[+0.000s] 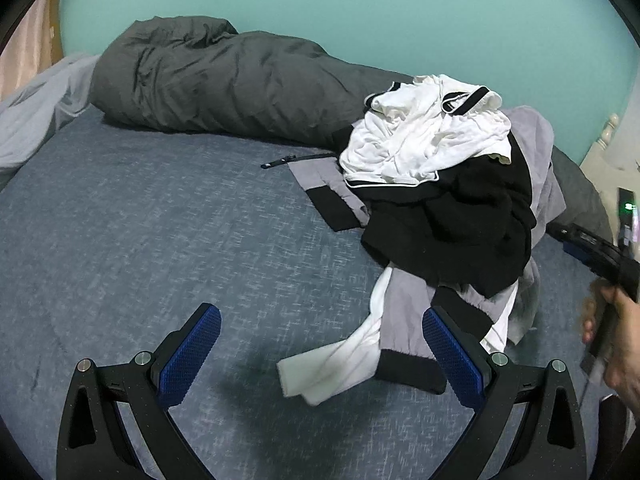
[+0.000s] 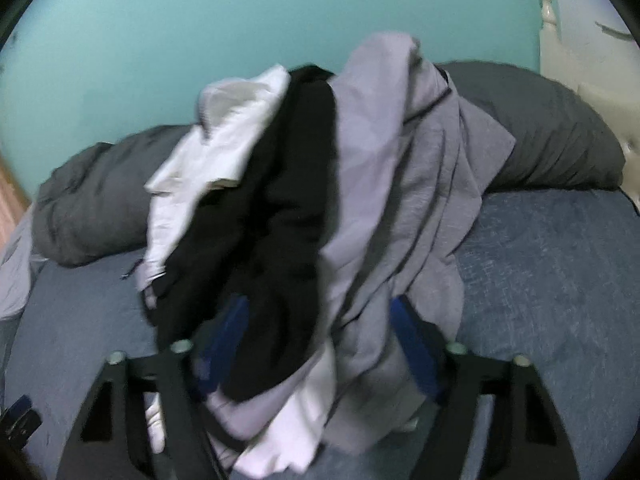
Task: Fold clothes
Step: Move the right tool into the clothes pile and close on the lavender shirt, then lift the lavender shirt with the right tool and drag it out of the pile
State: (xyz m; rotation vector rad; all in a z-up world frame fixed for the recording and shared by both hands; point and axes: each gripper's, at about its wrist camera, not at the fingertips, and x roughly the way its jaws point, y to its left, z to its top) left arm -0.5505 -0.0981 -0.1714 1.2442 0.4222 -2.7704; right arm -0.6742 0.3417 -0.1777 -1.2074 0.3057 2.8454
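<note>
**Two grippers at a heap of unfolded clothes on a bed**

My left gripper point(image 1: 320, 344) is held low over the blue bedsheet point(image 1: 140, 220), aimed forward and slightly downward, its blue-padded fingers point(image 1: 192, 344) spread wide with nothing between them but sheet and the end of a white sleeve point(image 1: 320, 368). That sleeve lies flat just ahead of the right-hand finger, its free end pointing toward the camera. Beside it runs a grey sleeve with a black cuff point(image 1: 412, 372); the cuff touches the inner face of that finger.

The pile of clothes point(image 1: 440, 184) sits on the right half of the bed, white garment point(image 1: 420, 136) on top, black garment point(image 1: 460, 224) beneath, grey jacket point(image 1: 532, 152) lowest. The heap's long axis runs from the far wall toward the camera, the sleeves trailing nearest.

At the right edge of the left wrist view, my right hand point(image 1: 616, 340) grips the handle of the right gripper point(image 2: 320, 344), which is levelled at the pile from the side. In its own blurred view the fingers stand apart, with the pile bulging between them and cloth draped over both pads point(image 2: 416, 356); no clamp on the fabric is evident.

A rumpled dark grey duvet point(image 1: 224, 80) lies lengthwise along the teal wall point(image 1: 320, 8), behind the pile.
</note>
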